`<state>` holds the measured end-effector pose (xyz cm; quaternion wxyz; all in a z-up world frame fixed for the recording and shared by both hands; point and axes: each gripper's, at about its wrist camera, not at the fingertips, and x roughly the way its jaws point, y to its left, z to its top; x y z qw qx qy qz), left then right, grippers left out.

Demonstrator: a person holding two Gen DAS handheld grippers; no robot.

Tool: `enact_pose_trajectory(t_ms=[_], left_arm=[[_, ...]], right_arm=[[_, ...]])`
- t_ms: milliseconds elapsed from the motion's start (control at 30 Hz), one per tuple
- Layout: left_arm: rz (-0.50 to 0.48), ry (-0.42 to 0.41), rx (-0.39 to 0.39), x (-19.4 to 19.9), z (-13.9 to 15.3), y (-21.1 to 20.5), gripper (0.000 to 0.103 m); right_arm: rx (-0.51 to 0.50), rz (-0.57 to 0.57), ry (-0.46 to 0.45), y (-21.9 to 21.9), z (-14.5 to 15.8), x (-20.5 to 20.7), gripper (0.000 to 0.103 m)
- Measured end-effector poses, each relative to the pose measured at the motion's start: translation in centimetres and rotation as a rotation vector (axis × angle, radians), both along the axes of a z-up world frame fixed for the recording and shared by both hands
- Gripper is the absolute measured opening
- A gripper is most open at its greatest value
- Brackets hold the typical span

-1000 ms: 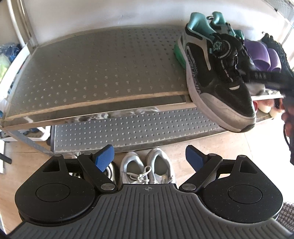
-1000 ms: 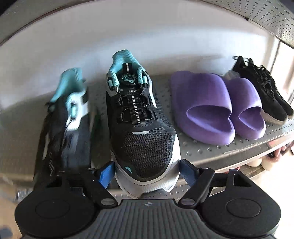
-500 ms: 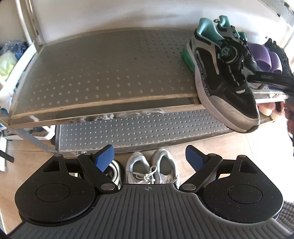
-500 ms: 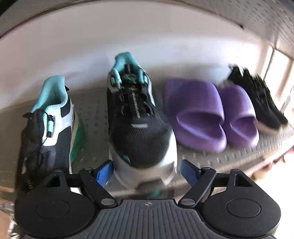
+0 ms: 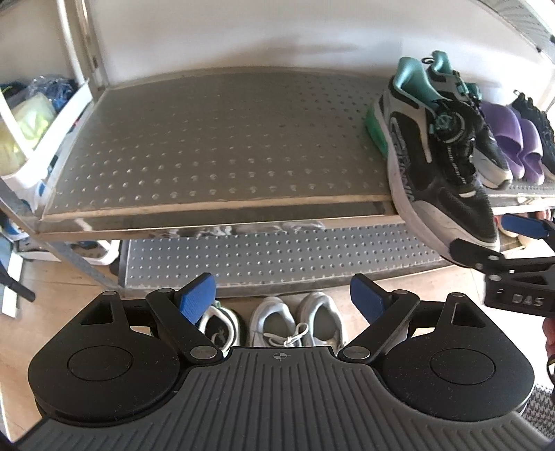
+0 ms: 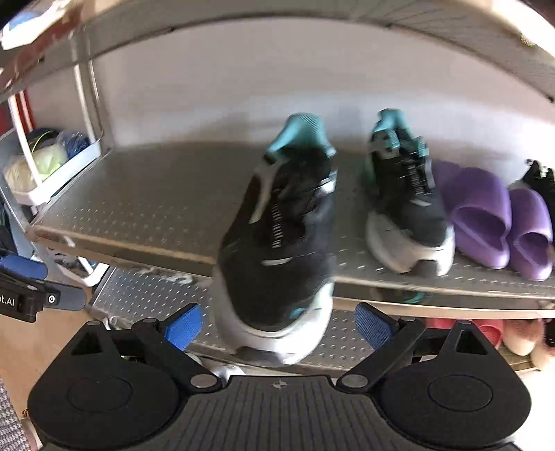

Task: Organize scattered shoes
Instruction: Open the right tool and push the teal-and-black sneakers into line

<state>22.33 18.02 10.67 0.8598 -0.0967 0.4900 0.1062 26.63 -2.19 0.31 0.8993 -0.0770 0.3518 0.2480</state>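
Note:
A pair of black-and-teal sneakers stands on the metal shelf (image 5: 208, 145). The left sneaker (image 6: 274, 249) (image 5: 440, 180) is turned askew, its toe hanging over the shelf's front edge. Its mate (image 6: 406, 211) (image 5: 489, 156) sits squarely beside it. My right gripper (image 6: 277, 328) (image 5: 503, 243) is at that overhanging toe, which lies between its opening jaws; the blue pads (image 6: 184, 326) stand clear of it on both sides. My left gripper (image 5: 282, 296) is open with nothing in it, held before the bare left part of the shelf.
Purple slippers (image 6: 485, 215) and black shoes (image 6: 541, 180) fill the shelf's right end. White sneakers (image 5: 295, 322) lie on the floor below a lower shelf (image 5: 277, 253). A white rack with bags (image 5: 34, 121) stands left. Another shelf (image 6: 242, 20) hangs overhead.
My right gripper left the right sneaker's toe, slid left to the askew sneaker's toe, and its jaws widened. It now shows in the left wrist view. The left gripper drew back a little.

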Motion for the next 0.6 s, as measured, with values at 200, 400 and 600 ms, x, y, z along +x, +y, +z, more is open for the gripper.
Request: enact_pose_trajectory(t_ms=[200,400,600], left_arm=[[0.003,0.008,-0.01,0.2,-0.1,0.1,0.089],[0.004,0.014,-0.015,0.4,-0.2,0.1,0.089],[0.014,0.02,-0.02,0.5,-0.3,0.5,0.089]], right_arm=[[-0.092,-0.039,-0.025,3.7,-0.4,0.7,0.081],[-0.069,-0.079,-0.024,5.6,0.5,3.6,0.078],[-0.085,-0.135,-0.043,5.5,1.1,7.3,0.077]])
